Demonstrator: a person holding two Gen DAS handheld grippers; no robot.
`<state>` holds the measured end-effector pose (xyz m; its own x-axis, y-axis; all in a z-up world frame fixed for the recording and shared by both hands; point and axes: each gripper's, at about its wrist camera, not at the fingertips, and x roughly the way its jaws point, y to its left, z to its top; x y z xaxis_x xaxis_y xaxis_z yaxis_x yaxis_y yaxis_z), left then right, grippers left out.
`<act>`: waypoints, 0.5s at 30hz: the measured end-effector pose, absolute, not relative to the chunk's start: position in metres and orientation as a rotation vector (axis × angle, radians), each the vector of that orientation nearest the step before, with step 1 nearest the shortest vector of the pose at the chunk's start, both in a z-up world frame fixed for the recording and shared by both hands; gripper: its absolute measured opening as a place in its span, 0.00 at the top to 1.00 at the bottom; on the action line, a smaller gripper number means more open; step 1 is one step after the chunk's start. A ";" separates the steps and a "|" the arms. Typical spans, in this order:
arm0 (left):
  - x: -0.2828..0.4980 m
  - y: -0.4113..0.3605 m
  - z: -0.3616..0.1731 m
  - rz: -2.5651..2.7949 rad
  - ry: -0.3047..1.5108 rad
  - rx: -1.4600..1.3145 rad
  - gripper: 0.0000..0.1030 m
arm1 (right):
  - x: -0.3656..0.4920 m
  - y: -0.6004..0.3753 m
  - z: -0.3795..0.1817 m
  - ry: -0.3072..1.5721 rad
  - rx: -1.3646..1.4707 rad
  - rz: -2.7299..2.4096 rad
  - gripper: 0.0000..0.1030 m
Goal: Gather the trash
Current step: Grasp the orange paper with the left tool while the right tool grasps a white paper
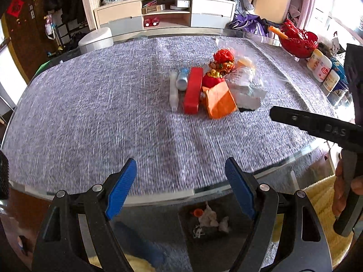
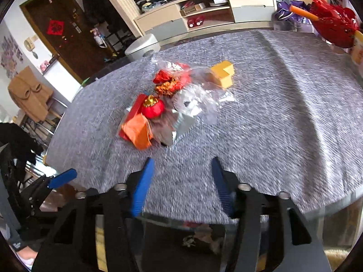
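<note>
While both the left gripper and the right gripper hang empty with jaws apart at the near table edge, the trash pile lies mid-table, so the step looks like an approach, calling for a forward reach.

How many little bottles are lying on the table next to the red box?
2. A clear bottle lies farthest left in the pile, and a blue-capped bottle lies between it and the red box. More may hide under the wrappers.
</note>
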<state>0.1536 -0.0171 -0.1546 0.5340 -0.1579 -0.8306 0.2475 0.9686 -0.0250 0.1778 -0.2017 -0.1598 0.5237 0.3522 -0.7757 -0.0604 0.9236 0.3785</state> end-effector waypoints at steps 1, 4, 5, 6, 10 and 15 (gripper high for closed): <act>0.156 -0.018 -0.155 -0.244 0.978 0.101 0.27 | 0.181 -0.202 -0.161 0.997 0.330 0.254 0.68; 0.165 -0.023 -0.155 -0.251 0.977 0.108 0.27 | 0.193 -0.202 -0.167 1.012 0.364 0.267 0.71; 0.167 -0.024 -0.156 -0.253 0.975 0.112 0.27 | 0.195 -0.202 -0.168 1.013 0.373 0.269 0.71; 0.168 -0.026 -0.156 -0.256 0.975 0.115 0.27 | 0.196 -0.202 -0.168 1.013 0.381 0.270 0.71; 0.178 -0.030 -0.155 -0.270 0.972 0.119 0.27 | 0.200 -0.203 -0.168 1.015 0.423 0.289 0.71; 0.191 -0.036 -0.153 -0.292 0.966 0.109 0.27 | 0.211 -0.197 -0.168 1.020 0.383 0.278 0.75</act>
<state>0.1914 -0.0359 -0.1531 0.5331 -0.1962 -0.8230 0.2924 0.9555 -0.0384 0.2113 -0.1970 -0.1680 0.4974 0.3984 -0.7706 -0.0475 0.8995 0.4344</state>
